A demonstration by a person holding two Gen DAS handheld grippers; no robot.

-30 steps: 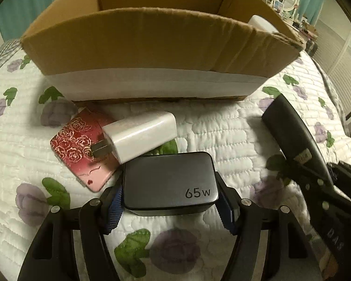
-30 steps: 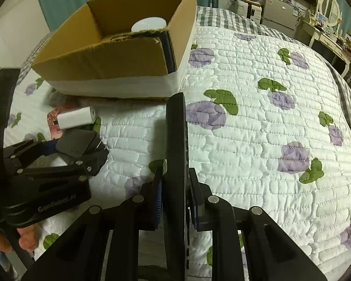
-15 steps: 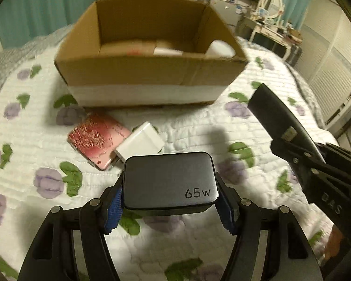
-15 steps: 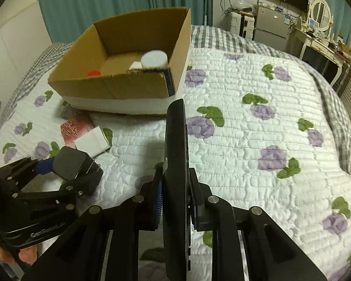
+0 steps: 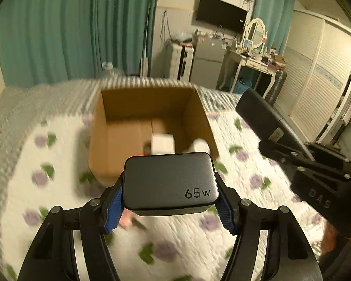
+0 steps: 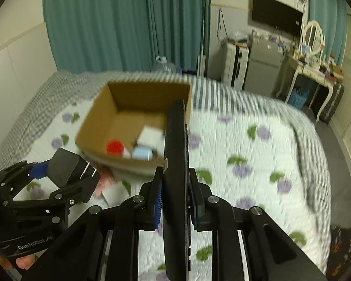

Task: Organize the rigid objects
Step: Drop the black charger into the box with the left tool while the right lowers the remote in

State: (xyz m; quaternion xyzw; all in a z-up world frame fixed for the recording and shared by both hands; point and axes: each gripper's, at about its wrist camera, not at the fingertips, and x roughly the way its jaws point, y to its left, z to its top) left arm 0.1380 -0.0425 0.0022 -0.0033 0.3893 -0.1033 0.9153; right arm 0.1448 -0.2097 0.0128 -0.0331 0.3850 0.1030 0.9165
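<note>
My left gripper [image 5: 169, 207] is shut on a dark grey 65W charger [image 5: 169, 183] and holds it high above the bed, in front of the open cardboard box [image 5: 119, 126]. From the right wrist view the charger [image 6: 65, 168] shows its metal prongs. My right gripper [image 6: 175, 201] is shut on a long flat black remote [image 6: 175, 164], held on edge, pointing at the box [image 6: 98, 119]. The remote [image 5: 264, 117] shows at the right in the left wrist view. The box holds a red round thing [image 6: 115, 147], a white block [image 6: 149, 135] and a pale blue thing [image 6: 141, 153].
A white quilt with purple flowers [image 6: 245, 154] covers the bed. A pink-red patterned thing [image 6: 106, 178] and a white charger [image 6: 115, 193] lie on it in front of the box. Teal curtains [image 6: 128, 23], a dresser with a mirror [image 6: 311, 46] and a wall TV stand behind.
Both grippers have risen well above the bed with their loads. The box now shows from above with its inside in view. The white charger and pink thing stay on the quilt.
</note>
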